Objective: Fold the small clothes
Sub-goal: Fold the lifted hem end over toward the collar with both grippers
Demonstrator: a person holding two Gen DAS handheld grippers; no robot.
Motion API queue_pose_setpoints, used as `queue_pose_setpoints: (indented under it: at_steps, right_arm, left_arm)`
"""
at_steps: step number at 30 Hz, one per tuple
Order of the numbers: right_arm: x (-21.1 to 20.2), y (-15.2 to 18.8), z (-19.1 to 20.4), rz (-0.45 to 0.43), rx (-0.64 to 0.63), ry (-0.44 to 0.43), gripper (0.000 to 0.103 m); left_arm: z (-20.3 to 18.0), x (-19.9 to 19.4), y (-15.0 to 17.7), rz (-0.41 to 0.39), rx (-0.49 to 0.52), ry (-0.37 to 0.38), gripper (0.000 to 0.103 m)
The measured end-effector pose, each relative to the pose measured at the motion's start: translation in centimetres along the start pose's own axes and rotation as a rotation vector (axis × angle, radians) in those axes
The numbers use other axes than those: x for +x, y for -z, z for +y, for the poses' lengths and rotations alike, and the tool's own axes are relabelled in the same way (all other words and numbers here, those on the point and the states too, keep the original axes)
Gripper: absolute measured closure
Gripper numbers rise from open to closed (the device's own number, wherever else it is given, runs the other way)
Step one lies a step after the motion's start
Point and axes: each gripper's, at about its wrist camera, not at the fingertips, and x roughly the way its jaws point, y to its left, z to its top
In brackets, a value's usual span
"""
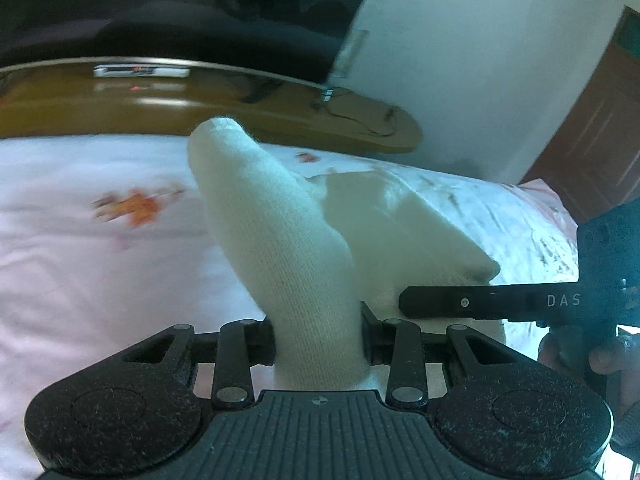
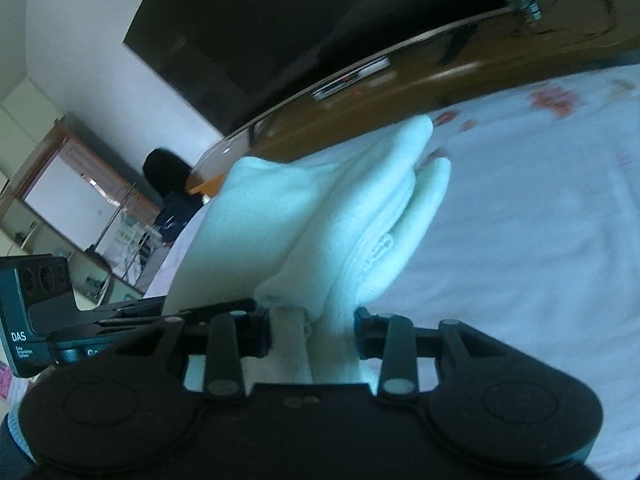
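Note:
A white knit sock (image 1: 280, 232) stands up between the jaws of my left gripper (image 1: 318, 338), which is shut on it above a pale pink bedsheet (image 1: 100, 280). More white sock fabric (image 1: 400, 224) trails to the right, where the black finger of my right gripper (image 1: 480, 302) crosses it. In the right wrist view my right gripper (image 2: 312, 334) is shut on the white socks (image 2: 360, 208), whose cuffs and toes hang forward in layers. The left gripper's body (image 2: 36, 312) shows at the left edge. The picture is blurred by motion.
A glossy brown wooden footboard (image 1: 200, 100) runs along the bed's far side, with a dark screen (image 2: 260, 32) behind it. A white wall (image 1: 480, 60) and a brown door (image 1: 592, 140) stand at the right. A person (image 2: 172, 188) sits far off.

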Motion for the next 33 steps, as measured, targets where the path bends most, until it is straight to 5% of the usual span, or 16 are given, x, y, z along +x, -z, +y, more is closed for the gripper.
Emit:
queue_pose_setpoints:
  at_steps: [7, 14, 15, 16, 18, 21, 23, 25, 27, 30, 33]
  right_arm:
    - [5.6, 2.1, 3.5, 0.06, 0.004, -0.037, 0.067]
    - [6.0, 4.2, 3.7, 0.075, 0.037, -0.027, 0.067]
    - [6.1, 4.4, 3.2, 0.076, 0.043, -0.023, 0.067]
    - [6.1, 4.9, 3.0, 0.085, 0.052, -0.011, 0.066]
    - [6.8, 5.8, 1.7, 0.104, 0.071, 0.011, 0.064]
    - [6.3, 6.5, -0.4, 0.09, 0.172, -0.056, 0.063]
    - [4.9, 6.1, -0.1, 0.067, 0.14, -0.005, 0.051]
    - [3.2, 5.5, 0.9, 0.013, 0.076, 0.071, 0.05]
    - [1.7, 4.7, 2.2, -0.064, 0.019, 0.101, 0.055]
    - [1.9, 3.0, 4.4, -0.097, -0.083, 0.104, 0.078]
    - [3.2, 2.3, 5.7, -0.08, -0.145, 0.103, 0.082]
  left_arm:
    - [6.0, -1.8, 3.1, 0.016, -0.048, -0.027, 0.067]
    - [8.2, -0.4, 5.5, 0.032, -0.061, 0.012, 0.066]
    - [8.4, 0.1, 6.0, 0.039, -0.055, 0.01, 0.056]
    - [8.5, 0.5, 6.4, 0.043, -0.053, -0.006, 0.03]
    - [8.7, 0.5, 7.4, 0.026, -0.043, -0.082, 0.01]
    - [9.3, -1.1, 8.0, 0.001, -0.049, -0.104, 0.009]
    - [10.0, -2.4, 7.7, -0.032, -0.087, -0.131, 0.009]
    - [10.1, -3.8, 6.9, -0.105, -0.091, -0.17, 0.009]
    - [9.6, -4.6, 5.5, -0.173, -0.109, -0.111, 0.012]
    - [7.8, -3.8, 4.3, -0.167, -0.086, 0.003, 0.024]
    - [6.6, -1.1, 4.8, -0.104, -0.011, -0.075, 0.024]
